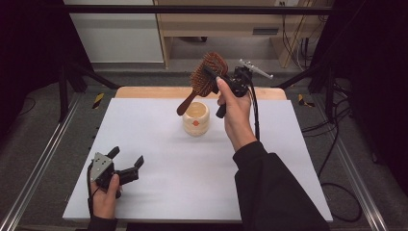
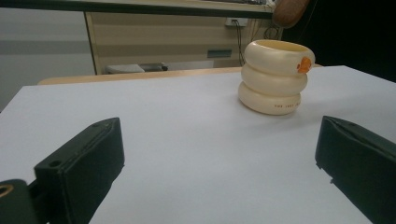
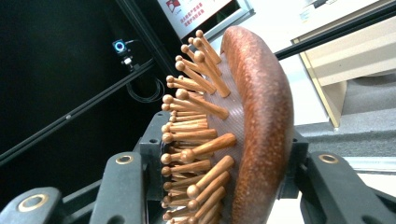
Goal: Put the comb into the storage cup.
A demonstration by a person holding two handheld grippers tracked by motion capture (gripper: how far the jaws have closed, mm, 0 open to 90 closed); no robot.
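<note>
Right tongs (image 1: 214, 77) clench the hairbrush (image 1: 208, 74) at upper centre; left tongs (image 1: 126, 161) rest released, lower left; lower the handle steadily into the cup (image 1: 196, 118).

Left gripper view. The two black jaws of the left tool (image 2: 219, 158) rise from the lower corners, set wide apart with nothing between them. Beyond them lies the white bench (image 2: 177, 121), its far edge showing a wooden strip (image 2: 135, 75). A cream ribbed cup (image 2: 275, 77), formed of three stacked rings with an orange mark near its rim, stands upright on the bench at upper right, well apart from the jaws. Behind it, a brown rounded object (image 2: 289, 11) enters at the top edge. A pale cabinet (image 2: 168, 37) fills the background.
</note>
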